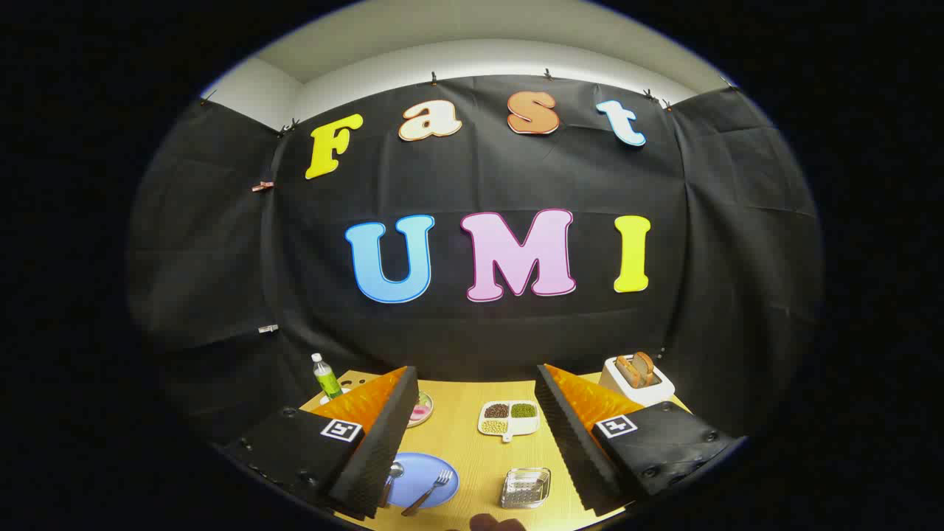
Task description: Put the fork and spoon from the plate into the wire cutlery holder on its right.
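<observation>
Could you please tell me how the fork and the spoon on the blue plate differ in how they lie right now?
The fork lies in full view between the open gripper's fingers, while the spoon sits half hidden behind the left finger. The fork slants across the blue plate, its handle past the near rim; the spoon lies steeper. Both rest on the plate, left of the wire cutlery holder, untouched.

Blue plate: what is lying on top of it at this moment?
On the blue plate lie a fork and a spoon. One finger of the open gripper covers the plate's near-left edge and part of the spoon's handle.
</observation>
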`<state>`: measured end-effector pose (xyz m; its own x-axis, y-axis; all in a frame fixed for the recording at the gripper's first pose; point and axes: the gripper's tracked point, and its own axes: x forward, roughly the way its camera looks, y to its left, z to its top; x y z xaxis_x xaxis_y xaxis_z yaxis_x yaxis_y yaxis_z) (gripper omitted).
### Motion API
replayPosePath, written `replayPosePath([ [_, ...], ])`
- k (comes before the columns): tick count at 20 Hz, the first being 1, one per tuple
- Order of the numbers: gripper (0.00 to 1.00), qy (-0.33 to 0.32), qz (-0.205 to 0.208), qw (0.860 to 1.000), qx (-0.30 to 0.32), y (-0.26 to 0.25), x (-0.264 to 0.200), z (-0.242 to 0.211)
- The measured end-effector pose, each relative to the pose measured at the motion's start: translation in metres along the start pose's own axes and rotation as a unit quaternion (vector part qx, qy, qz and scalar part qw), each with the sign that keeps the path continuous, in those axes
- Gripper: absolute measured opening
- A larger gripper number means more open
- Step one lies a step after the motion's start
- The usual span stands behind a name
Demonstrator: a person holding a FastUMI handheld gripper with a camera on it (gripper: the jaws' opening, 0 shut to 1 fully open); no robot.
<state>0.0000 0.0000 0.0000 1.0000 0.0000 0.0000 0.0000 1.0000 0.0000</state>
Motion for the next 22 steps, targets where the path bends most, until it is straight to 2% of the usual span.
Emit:
replayPosePath([
  [22,0.99,0.055,-0.006,0.998,0.002,0.005,0.021,-0.035],
])
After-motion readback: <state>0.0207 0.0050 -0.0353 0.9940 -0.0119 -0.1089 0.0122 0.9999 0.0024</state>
